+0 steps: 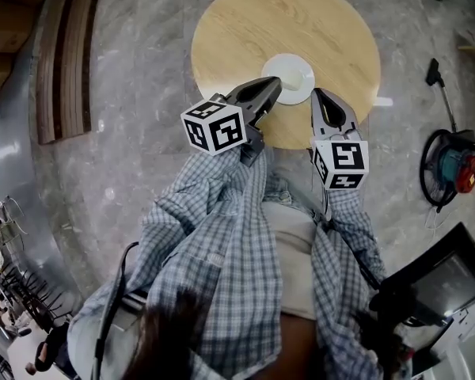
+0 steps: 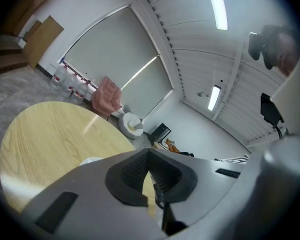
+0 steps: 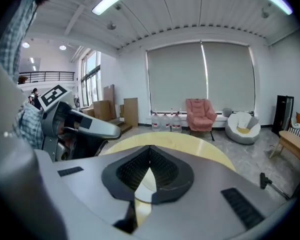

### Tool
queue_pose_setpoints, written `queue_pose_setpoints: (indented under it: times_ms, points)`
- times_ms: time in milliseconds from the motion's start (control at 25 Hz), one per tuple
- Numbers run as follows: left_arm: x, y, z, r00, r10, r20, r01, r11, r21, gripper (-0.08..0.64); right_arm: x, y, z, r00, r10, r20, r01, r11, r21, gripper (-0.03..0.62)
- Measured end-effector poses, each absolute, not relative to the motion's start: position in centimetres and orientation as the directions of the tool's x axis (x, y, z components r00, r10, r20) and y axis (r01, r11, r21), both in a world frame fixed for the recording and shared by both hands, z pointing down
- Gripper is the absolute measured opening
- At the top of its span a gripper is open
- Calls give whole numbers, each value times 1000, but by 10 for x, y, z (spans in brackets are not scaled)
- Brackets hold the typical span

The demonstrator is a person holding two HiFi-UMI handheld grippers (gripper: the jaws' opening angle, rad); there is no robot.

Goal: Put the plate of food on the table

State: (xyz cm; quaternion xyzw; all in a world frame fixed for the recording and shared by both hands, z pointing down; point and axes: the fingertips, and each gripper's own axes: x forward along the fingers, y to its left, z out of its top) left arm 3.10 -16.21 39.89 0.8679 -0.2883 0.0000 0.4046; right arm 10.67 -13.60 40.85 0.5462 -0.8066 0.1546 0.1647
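The white plate (image 1: 293,76) lies flat on the round wooden table (image 1: 245,22), near its middle and a little toward my side. From the head view I can't make out what food is on it, only a raised pale middle. In the left gripper view a sliver of the plate (image 2: 91,160) shows on the tabletop (image 2: 50,134), just past the jaw's left shoulder.

My left gripper (image 1: 274,83) comes in from the left, its tip over the plate's left rim. I can't tell whether it touches. In its own view the left gripper (image 2: 149,153) has its ribbed pads closed tip to tip, with nothing between them.

My right gripper (image 1: 318,93) sits just beside the plate's right rim. Its own view shows the right gripper (image 3: 150,150) closed the same way, tips meeting and empty, with the table (image 3: 190,141) beyond. So the plate sits between two closed claws, and neither has hold of it.

The marker cubes (image 1: 214,125) ride behind the jaws, above the person's checked shirt sleeves (image 1: 222,236). On the grey floor to the right sits a teal and red machine (image 1: 453,167) ringed by a black hose. Across the room, under the drawn blinds, are a pink armchair (image 3: 200,114), a row of water bottles (image 3: 165,121) and a white lounge chair (image 3: 242,126).
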Motion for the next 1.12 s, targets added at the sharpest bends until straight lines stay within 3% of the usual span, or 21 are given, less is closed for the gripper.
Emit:
queue_pose_setpoints:
  times_ms: [280,600,1120]
  points:
    - [26,-161,375,801,-552,233,-568,-577,587,8,119,-132,383,-323,-876,358,-945,318,-72,8]
    - [39,-154,367,823,-509,253,-564,-672,481,8,121,-134,377,-325,-882,342,-945,311,-97,8]
    - [40,-149,370,817,-515,261,-573,-668,474,8,117,-126,384,-383,-851,359,-924,357,-139,8]
